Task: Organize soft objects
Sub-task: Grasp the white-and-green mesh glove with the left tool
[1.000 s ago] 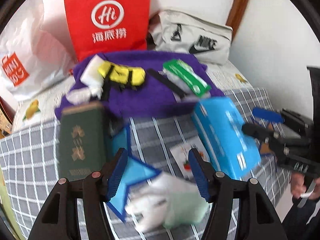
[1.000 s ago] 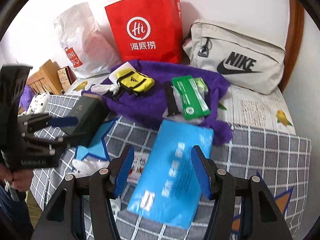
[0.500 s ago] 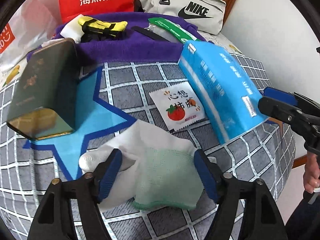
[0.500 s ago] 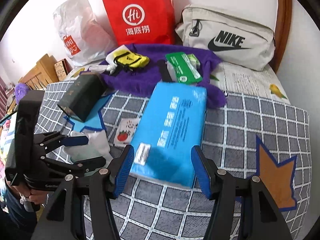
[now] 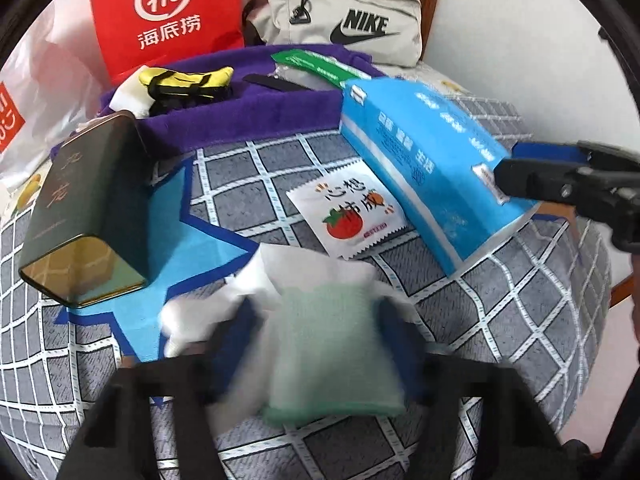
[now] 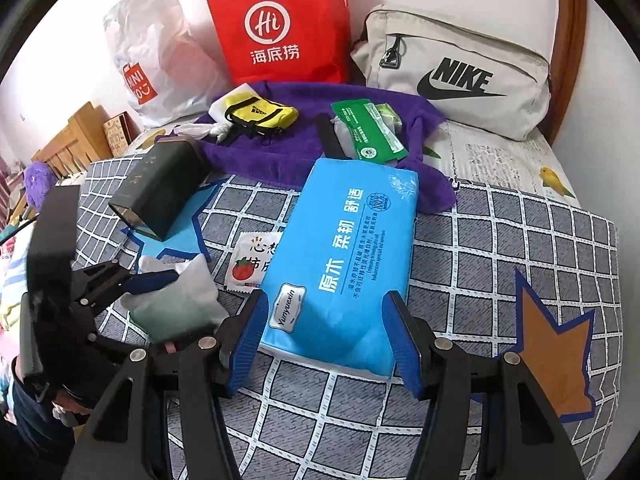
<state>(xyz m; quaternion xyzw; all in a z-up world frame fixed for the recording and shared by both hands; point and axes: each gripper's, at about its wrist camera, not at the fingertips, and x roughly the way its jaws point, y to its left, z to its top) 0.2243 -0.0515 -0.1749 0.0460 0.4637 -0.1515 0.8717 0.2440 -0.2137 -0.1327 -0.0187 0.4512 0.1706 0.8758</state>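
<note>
On the checked bedspread point(image 6: 500, 240), glove point(image 5: 332, 344) between left gripper point(image 5: 320, 344) jaws, tissue pack point(image 6: 352, 256) between wide right gripper point(image 6: 326, 344) jaws.

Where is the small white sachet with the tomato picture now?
The tomato sachet lies flat on the checked blanket, mid-frame in the left wrist view, beside the blue tissue pack and just beyond the white-green glove.

Red paper bag point(image 6: 280, 24) and Nike bag point(image 6: 456, 72) against wall; dark green tin point(image 5: 84, 208) on checked cover point(image 6: 500, 240).

Both wrist cameras look low across the bed point(image 5: 460, 320), sharing its clutter.
</note>
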